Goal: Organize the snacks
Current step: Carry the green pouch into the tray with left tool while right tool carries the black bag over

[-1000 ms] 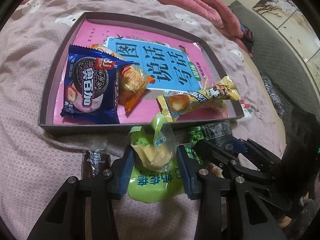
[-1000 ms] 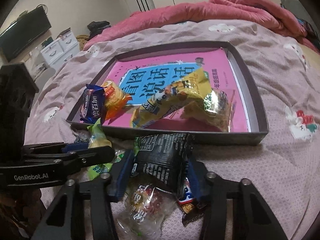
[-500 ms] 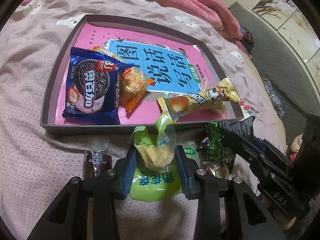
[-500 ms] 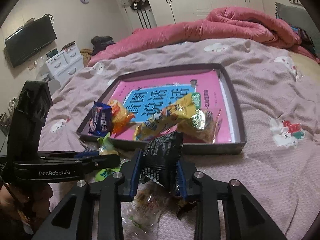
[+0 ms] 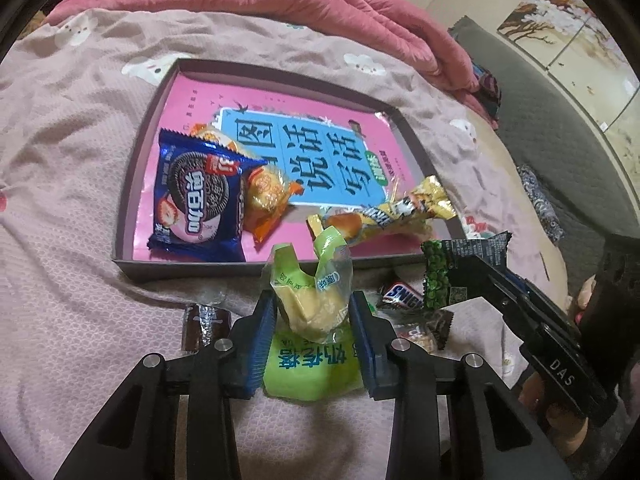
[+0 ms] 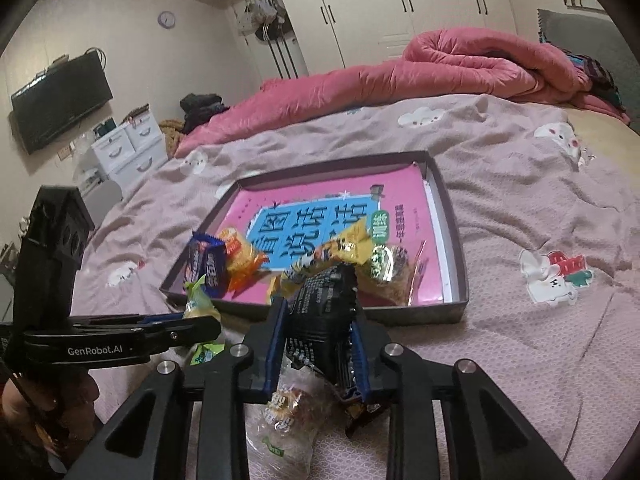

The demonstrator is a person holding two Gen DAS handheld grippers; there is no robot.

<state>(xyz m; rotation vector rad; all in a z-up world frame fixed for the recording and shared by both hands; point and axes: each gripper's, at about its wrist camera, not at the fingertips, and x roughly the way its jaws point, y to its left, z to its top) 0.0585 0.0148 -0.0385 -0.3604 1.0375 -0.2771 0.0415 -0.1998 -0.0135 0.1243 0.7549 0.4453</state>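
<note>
Fingers (image 5: 262,332) pinching two packets (image 5: 310,304).

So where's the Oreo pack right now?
In the left wrist view, the Oreo pack lies inside the tray at its near left corner, beside an orange snack.

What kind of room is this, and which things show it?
Most likely a bedroom in a home. The snacks lie on a bed with a printed cover, a pink quilt is bunched behind, and tall white wardrobes line the back wall.
</note>
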